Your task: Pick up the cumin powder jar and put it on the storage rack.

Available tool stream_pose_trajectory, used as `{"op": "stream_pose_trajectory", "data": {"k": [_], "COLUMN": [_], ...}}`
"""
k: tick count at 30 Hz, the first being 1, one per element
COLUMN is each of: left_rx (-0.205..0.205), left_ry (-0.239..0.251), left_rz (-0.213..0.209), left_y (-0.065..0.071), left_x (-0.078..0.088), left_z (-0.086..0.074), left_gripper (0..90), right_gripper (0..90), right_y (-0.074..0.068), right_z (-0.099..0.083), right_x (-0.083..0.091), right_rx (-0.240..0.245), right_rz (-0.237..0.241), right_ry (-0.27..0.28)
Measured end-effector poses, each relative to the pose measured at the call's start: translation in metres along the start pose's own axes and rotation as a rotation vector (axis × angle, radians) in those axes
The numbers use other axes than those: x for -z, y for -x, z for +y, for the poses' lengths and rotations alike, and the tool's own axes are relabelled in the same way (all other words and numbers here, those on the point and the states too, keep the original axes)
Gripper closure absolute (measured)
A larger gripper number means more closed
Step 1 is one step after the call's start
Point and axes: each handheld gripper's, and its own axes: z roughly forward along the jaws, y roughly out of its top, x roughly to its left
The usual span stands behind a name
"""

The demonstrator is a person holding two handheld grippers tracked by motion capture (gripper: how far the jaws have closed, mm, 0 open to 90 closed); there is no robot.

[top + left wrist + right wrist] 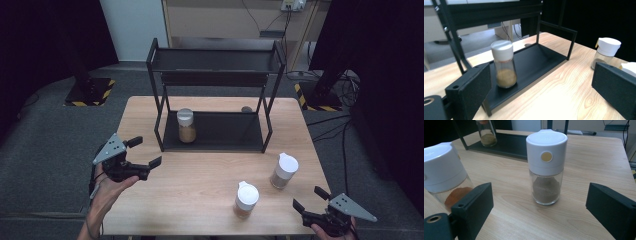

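Where the pale wooden table [200, 175] meets the person's edge, the right gripper [311, 198] rests low at the near right corner, its matte black jaws spread wide with nothing between them. Just ahead of it stand two glass shakers with smooth white plastic caps. The nearer one, a clear glass shaker of orange-brown powder [245, 199], stands upright near the front edge; in the right gripper view it sits at the far left, partly behind the left jaw. The second, a round glass shaker of grey-brown powder [546, 167] with a small tan disc on its white cap, stands upright between the jaws' line of sight yet apart from both, on bare wood.

On the other side, the left gripper [145, 152] hovers over the table's left edge, held in a hand [107, 189], its flat, foam-faced jaws likewise spread and empty.

Farther back stands a black metal two-tier rack [215, 75] of thin square bars and flat shelves. On its lower shelf, at the left end, a small glass jar of yellowish-tan powder [504, 65] with a white screw lid stands upright, the rack's front post just beside it.
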Motion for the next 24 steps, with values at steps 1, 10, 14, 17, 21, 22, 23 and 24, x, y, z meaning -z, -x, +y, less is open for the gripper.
{"op": "stream_pose_trajectory", "data": {"k": [1, 10, 14, 17, 21, 22, 23, 24], "left_rx": [0.003, 0.056, 0.069, 0.07, 0.057, 0.058, 0.061, 0.062], "left_ry": [-0.001, -0.01, -0.007, -0.007, -0.015, -0.015, -0.012, -0.009], "left_rz": [0.009, 0.054, 0.077, 0.093, 0.114, 0.117, 0.115, 0.116], "left_y": [0.0, 0.0, 0.002, 0.006, 0.01, 0.01, 0.01, 0.01], "left_x": [0.002, 0.017, 0.021, 0.024, 0.026, 0.027, 0.028, 0.028], "left_z": [-0.004, -0.038, -0.049, -0.058, -0.066, -0.068, -0.071, -0.073], "left_gripper": [1.5, 0.9, 0.7, 0.6, 0.6, 0.7, 0.7, 0.6], "right_gripper": [7.7, 7.7, 7.7, 7.7, 7.7, 7.7, 7.7, 7.6], "right_y": [0.0, 0.0, -0.001, -0.001, -0.001, -0.001, -0.001, -0.001], "right_z": [0.0, 0.0, 0.0, 0.0, 0.001, 0.001, 0.001, 0.001], "right_x": [0.0, 0.0, -0.001, 0.0, -0.001, -0.001, -0.001, -0.001], "right_rx": [0.0, 0.002, 0.003, 0.004, 0.005, 0.006, 0.006, 0.007], "right_rz": [0.0, -0.002, -0.003, -0.004, -0.004, -0.004, -0.004, -0.004], "right_ry": [0.0, -0.002, -0.004, -0.004, -0.005, -0.005, -0.005, -0.005]}}
